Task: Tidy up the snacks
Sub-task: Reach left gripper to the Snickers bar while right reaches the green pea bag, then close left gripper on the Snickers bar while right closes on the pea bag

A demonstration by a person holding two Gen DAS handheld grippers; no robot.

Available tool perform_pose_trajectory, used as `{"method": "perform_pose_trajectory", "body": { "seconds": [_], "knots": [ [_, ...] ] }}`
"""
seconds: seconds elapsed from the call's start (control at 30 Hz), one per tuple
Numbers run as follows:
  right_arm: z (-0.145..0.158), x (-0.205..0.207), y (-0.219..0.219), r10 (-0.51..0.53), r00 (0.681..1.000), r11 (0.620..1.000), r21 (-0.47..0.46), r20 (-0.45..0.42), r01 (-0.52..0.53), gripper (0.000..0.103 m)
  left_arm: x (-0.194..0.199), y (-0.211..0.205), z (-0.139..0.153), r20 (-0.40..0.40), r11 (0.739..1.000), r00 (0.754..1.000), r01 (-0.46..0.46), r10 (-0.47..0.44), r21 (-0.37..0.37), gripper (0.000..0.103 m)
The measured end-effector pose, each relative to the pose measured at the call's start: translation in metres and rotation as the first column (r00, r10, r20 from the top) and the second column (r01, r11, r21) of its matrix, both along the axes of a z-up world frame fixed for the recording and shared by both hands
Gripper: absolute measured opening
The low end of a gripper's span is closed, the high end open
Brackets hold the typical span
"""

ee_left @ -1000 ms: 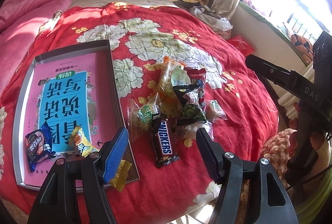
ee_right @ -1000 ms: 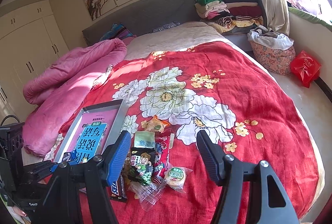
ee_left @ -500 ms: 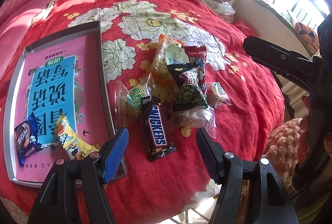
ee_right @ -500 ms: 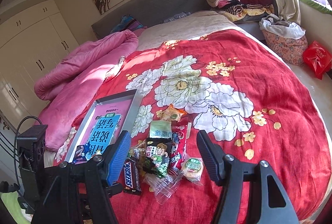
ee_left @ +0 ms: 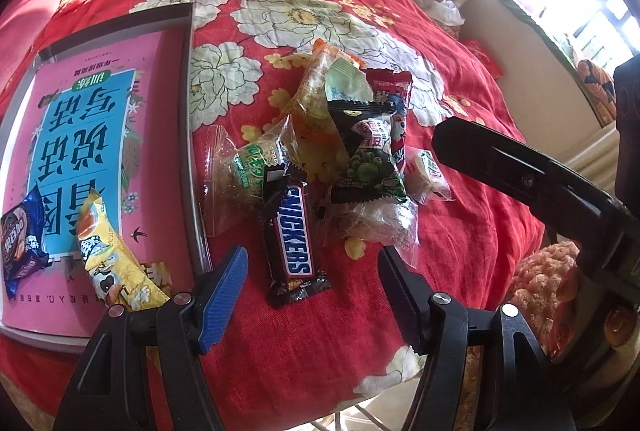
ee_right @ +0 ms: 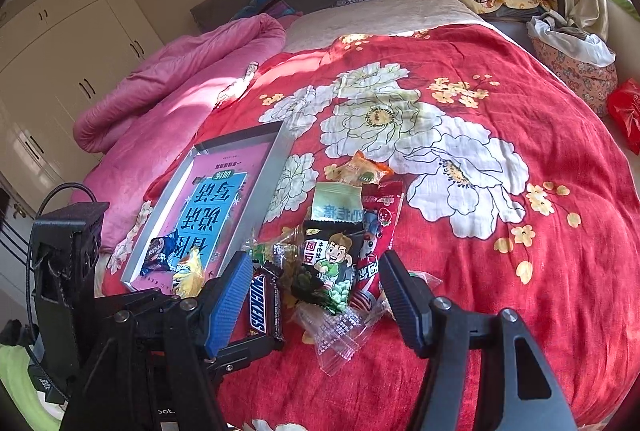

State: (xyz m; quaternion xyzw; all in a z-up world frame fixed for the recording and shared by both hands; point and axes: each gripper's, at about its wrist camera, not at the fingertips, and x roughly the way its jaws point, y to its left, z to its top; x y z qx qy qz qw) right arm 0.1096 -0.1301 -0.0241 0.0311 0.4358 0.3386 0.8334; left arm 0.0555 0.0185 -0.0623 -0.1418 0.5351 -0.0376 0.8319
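The left gripper [ee_left: 312,283] hangs half open and empty directly over the Snickers bar [ee_left: 294,239], whose long axis runs near-to-far between the fingers. The bar lies on the red bedspread [ee_left: 460,231] just right of the tray [ee_left: 186,135]. The right gripper [ee_right: 316,291], also empty and apart, sits farther right over the green pea packet [ee_right: 328,267].

Daylight scene, bright. Source: window [ee_left: 592,3] at upper right of the red floral bedspread [ee_left: 460,231] in the left wrist view; panes blown out to white. Sun patches fall on the bedspread's far end, beside the pink quilt [ee_right: 168,71], with soft shadow between them. Glare on the plastic snack wrappers [ee_left: 360,167] and on the tray [ee_left: 188,135] rim. Strong fisheye bending; dark vignette in the corners. Focus sharp at centre, softer toward the edges. No motion blur.
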Motion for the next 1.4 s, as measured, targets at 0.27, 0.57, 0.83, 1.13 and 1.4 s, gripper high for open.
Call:
{"method": "perform_pose_trajectory", "body": {
  "seconds": [0.27, 0.57, 0.83, 1.13, 1.4],
  "knots": [
    [-0.011, -0.003, 0.014, 0.041, 0.999, 0.999, -0.031, -0.020, -0.041, 0.065, 0.006, -0.001, -0.007, -0.016, 1.000, 1.000, -0.006, 0.007, 0.005, 0.057],
    [-0.018, 0.002, 0.018, 0.048, 0.998, 0.998, -0.037, -0.036, -0.050, 0.065, 0.013, 0.003, -0.016, -0.034, 1.000, 0.999, -0.012, 0.012, -0.015, 0.048],
    [-0.031, 0.008, 0.027, 0.035, 0.998, 0.997, -0.063, -0.054, -0.039, 0.065, 0.016, -0.001, -0.018, -0.020, 1.000, 1.000, 0.007, -0.007, 0.008, 0.048],
    [-0.044, 0.020, 0.034, 0.017, 0.996, 0.997, -0.070, -0.083, -0.023, 0.055, 0.018, 0.003, -0.018, -0.005, 1.000, 1.000, 0.001, -0.001, -0.003, 0.045],
    [-0.047, 0.020, 0.045, 0.042, 0.998, 0.992, -0.121, -0.051, -0.048, 0.048, 0.016, 0.005, -0.018, -0.004, 1.000, 1.000, -0.006, 0.006, 0.009, 0.040]
  ]
}}
